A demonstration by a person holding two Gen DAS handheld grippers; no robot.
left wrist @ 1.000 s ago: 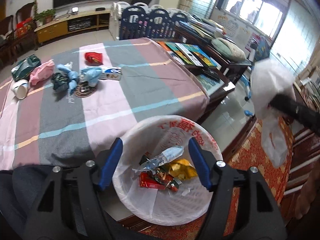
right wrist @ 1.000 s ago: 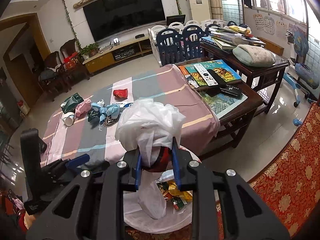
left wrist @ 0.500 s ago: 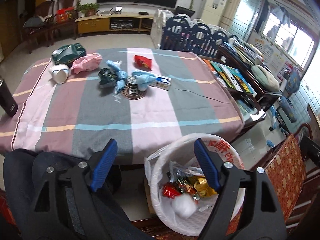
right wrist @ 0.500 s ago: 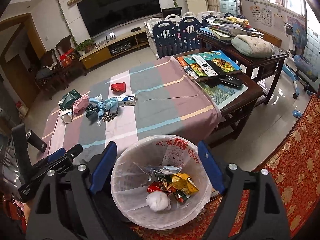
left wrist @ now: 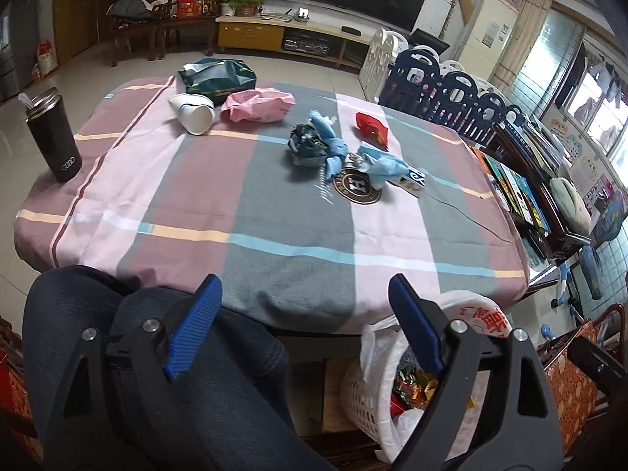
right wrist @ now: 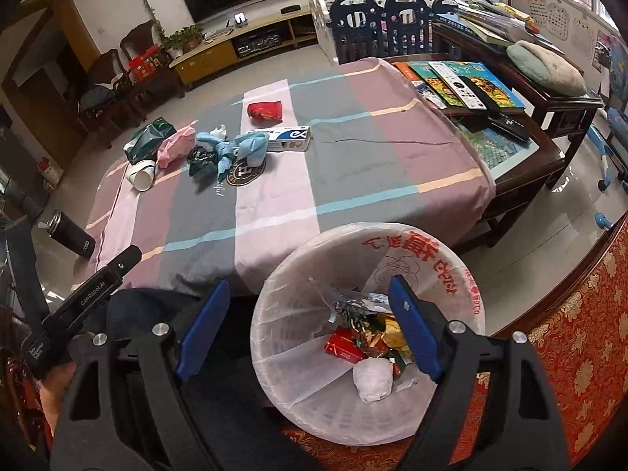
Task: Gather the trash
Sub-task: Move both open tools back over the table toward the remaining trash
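The table (left wrist: 274,212) wears a striped cloth (left wrist: 188,165). On it lie a green bag (left wrist: 216,78), a tipped paper cup (left wrist: 194,114), a pink bag (left wrist: 257,106), a dark wrapper (left wrist: 304,145), blue rags (left wrist: 376,165), a red packet (left wrist: 372,127) and a box (right wrist: 284,138). At one corner stands a black tumbler (left wrist: 55,135).

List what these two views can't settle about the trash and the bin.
- Trash bin, left wrist view: contents mostly hidden by the left hand-held gripper finger and bag folds.
- Bin bottom, right wrist view: covered by wrappers and a white wad.
- Paper cup: inside faces away.
- Green bag: contents unseen.
- Black tumbler: fill level hidden.
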